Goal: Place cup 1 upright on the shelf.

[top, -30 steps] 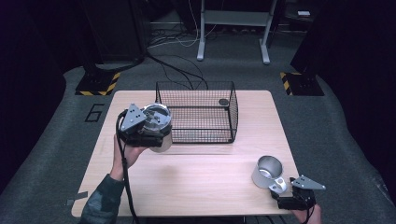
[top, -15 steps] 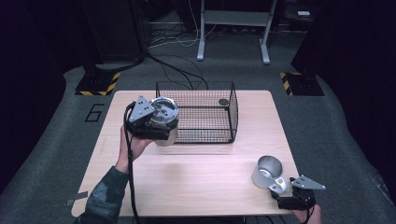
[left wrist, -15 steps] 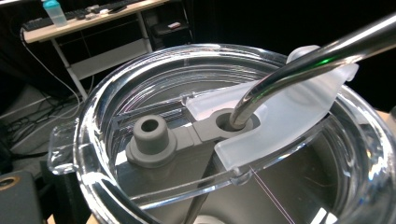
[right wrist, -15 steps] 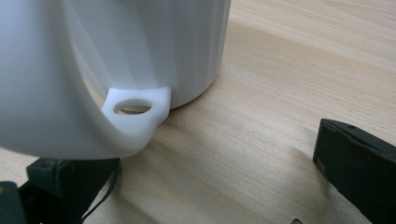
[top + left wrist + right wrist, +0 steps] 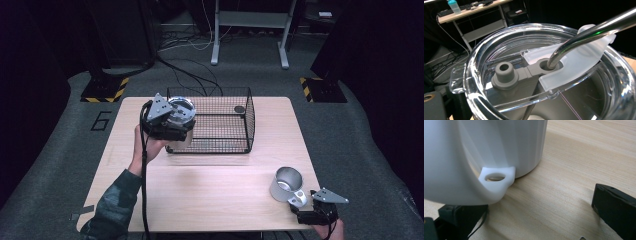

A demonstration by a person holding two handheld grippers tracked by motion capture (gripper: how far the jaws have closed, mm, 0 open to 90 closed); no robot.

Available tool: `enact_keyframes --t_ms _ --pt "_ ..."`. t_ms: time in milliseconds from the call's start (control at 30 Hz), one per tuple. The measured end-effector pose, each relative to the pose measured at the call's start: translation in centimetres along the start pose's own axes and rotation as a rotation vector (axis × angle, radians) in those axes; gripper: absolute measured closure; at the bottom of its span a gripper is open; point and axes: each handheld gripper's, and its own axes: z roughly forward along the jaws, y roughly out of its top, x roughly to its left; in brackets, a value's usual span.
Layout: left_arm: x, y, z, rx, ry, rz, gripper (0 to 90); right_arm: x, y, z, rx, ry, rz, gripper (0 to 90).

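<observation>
Wooden table (image 5: 210, 200), pale, square, rounded corners. Grey carpet floor (image 5: 370, 150) all round it.

White "6" marking (image 5: 101, 120) on the carpet at 9 o'clock, just off the table edge.

Two black floor plates with yellow-black hazard stripes: one (image 5: 104, 90) at 10 o'clock, the other (image 5: 322, 89) at 2 o'clock.

White desk frame (image 5: 250, 19) at 12 o'clock, well apart from the table. Black cables (image 5: 190, 75) trail across the carpet between the two.

Dark cabinet (image 5: 120, 30) at 11 o'clock.

Left gripper view: second desk (image 5: 474, 10) in the background, a teal-capped bottle (image 5: 455, 6) standing on it.
</observation>
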Motion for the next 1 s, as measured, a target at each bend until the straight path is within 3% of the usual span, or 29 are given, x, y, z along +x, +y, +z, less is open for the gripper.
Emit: enact_keyframes --t_ms 200,300,433,667,833,867,1000 --pt "0.4 0.2 0.6 -0.007 0.003 -0.012 3.8 0.0 0.0 0.0 0.000 0.000 0.001 0.0" --pt "1.1 0.3 1.2 -0.012 0.001 -0.047 3.8 0.0 0.0 0.0 0.000 0.000 0.001 0.0" --pt "1.4 0.4 1.6 -0.019 0.011 -0.053 3.8 0.0 0.0 0.0 0.000 0.000 0.001 0.0" --pt "2.0 0.7 2.7 -0.014 0.009 -0.071 3.8 0.0 0.0 0.0 0.000 0.000 0.001 0.1" --pt "2.5 0.7 3.6 -0.014 0.011 -0.109 3.8 0.0 0.0 0.0 0.000 0.000 0.001 0.1" --pt "2.7 0.7 3.8 -0.010 0.018 -0.098 3.8 0.0 0.0 0.0 -0.001 0.000 -0.001 0.0" --pt "3.2 0.5 4.5 0.003 0.019 -0.130 3.8 0.0 0.0 0.0 0.000 0.000 0.000 0.1"
